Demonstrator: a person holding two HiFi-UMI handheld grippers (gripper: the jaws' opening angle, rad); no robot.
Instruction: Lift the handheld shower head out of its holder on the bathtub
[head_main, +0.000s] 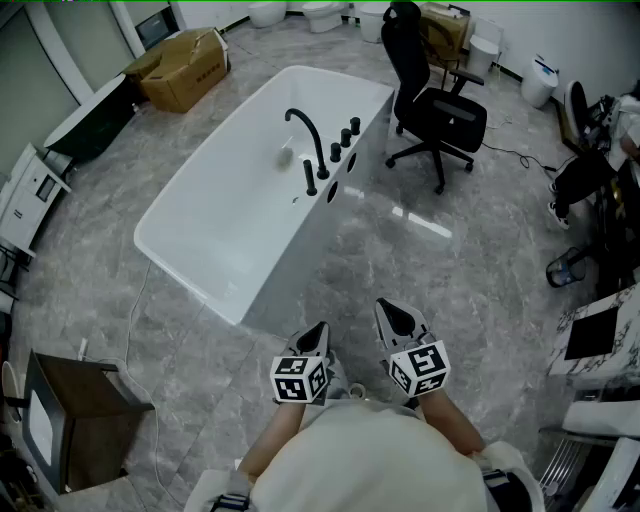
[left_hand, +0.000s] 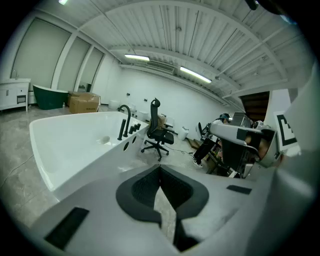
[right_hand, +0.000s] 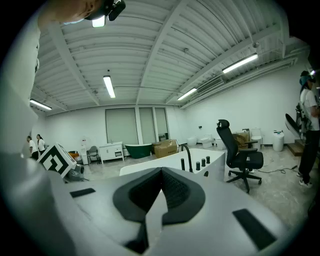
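Observation:
The white bathtub (head_main: 225, 215) stands in the middle of the floor. On its right rim a black curved spout (head_main: 305, 132) rises, with the handheld shower head (head_main: 310, 178) upright as a black stick in its holder just in front, and three black knobs (head_main: 345, 138) behind. My left gripper (head_main: 320, 330) and right gripper (head_main: 386, 306) are both shut and empty, side by side close to my body, well short of the tub. The left gripper view shows the shower head (left_hand: 120, 131) far off; the right gripper view shows it (right_hand: 183, 164) beside the spout (right_hand: 187, 151).
A black office chair (head_main: 435, 105) stands right of the tub's far end. A cardboard box (head_main: 185, 68) lies at the back left, toilets (head_main: 322, 12) at the back. A brown seat (head_main: 85, 415) is at my left, a cable (head_main: 135, 320) on the floor, cluttered desks (head_main: 600, 330) on the right.

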